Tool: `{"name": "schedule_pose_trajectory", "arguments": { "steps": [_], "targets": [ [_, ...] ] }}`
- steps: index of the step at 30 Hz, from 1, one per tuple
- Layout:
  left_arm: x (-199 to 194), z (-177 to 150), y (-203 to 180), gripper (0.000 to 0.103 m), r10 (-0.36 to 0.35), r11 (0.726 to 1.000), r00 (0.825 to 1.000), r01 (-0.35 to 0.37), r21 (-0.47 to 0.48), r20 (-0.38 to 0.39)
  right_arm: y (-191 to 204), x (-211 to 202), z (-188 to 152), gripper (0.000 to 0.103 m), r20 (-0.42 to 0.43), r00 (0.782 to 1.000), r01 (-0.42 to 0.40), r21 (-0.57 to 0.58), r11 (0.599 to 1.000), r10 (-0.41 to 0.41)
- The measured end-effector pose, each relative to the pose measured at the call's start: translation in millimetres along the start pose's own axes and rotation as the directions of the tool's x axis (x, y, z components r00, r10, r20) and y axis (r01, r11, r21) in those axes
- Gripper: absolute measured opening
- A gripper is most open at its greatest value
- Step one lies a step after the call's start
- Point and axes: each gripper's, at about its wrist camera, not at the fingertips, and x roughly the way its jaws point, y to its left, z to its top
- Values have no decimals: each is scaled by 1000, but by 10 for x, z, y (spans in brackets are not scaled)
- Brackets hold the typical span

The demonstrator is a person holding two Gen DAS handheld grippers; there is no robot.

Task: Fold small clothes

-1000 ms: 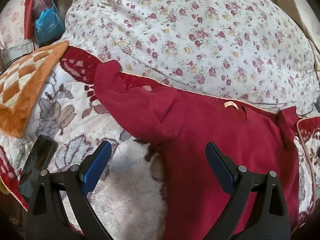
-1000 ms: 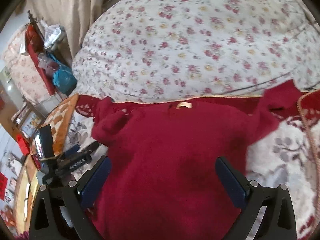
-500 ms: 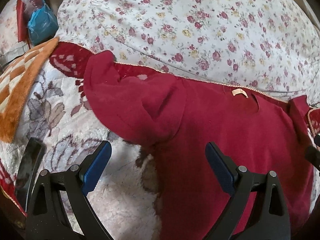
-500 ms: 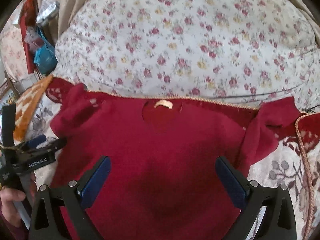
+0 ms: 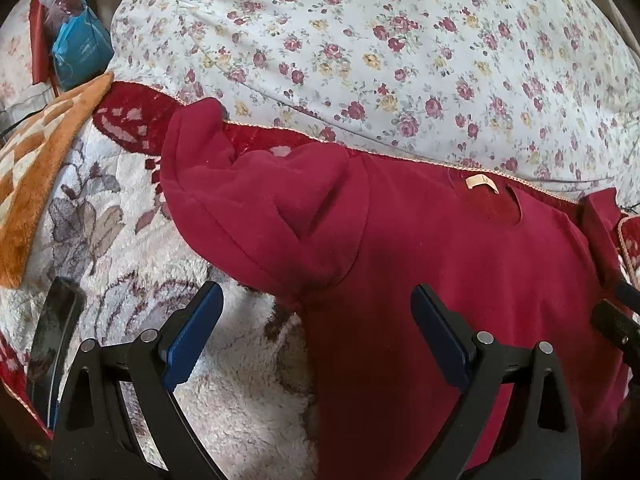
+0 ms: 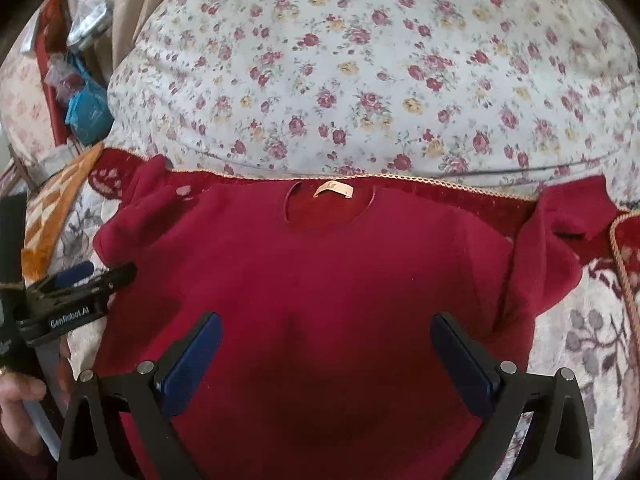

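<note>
A dark red fleece sweater [image 6: 320,280] lies flat on a plush floral blanket [image 5: 120,240], neck label [image 6: 334,190] at the far side. Its left sleeve [image 5: 260,208] is bunched and folded at the shoulder; its right sleeve [image 6: 560,240] is crumpled at the right. My left gripper [image 5: 316,328] is open and empty, hovering over the sweater's left edge below the sleeve; it also shows in the right wrist view [image 6: 80,280]. My right gripper [image 6: 326,356] is open and empty above the sweater's middle.
A big rose-print quilt [image 6: 380,72] rises behind the sweater. An orange checked mat [image 5: 36,168] lies at the left, with a dark phone [image 5: 52,340] near the blanket's front left edge. A blue bag [image 5: 80,48] and clutter stand at the far left.
Both grippers have shifted: the right now centres on the sweater with the neck straight ahead, and the left has closed in on the folded left sleeve. Both stayed open.
</note>
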Motion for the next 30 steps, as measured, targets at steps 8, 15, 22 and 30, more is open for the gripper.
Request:
{"name": "schedule_pose_trajectory", "arguments": {
  "steps": [8, 15, 22, 30],
  "targets": [
    [14, -15, -20, 95, 13, 1000, 1000, -13, 12, -2, -94, 40, -21, 103, -45, 999, 14, 81, 997, -11],
    [21, -18, -24, 95, 12, 1000, 1000, -12, 11, -6, -117, 94, -18, 103, -83, 996, 25, 113, 993, -16],
    [24, -13, -49, 95, 12, 1000, 1000, -12, 14, -5, -76, 89, 30, 103, -117, 993, 5, 162, 987, 14],
    [30, -29, -43, 95, 14, 1000, 1000, -14, 14, -7, -32, 100, 27, 103, -115, 993, 27, 132, 991, -11]
  ]
}}
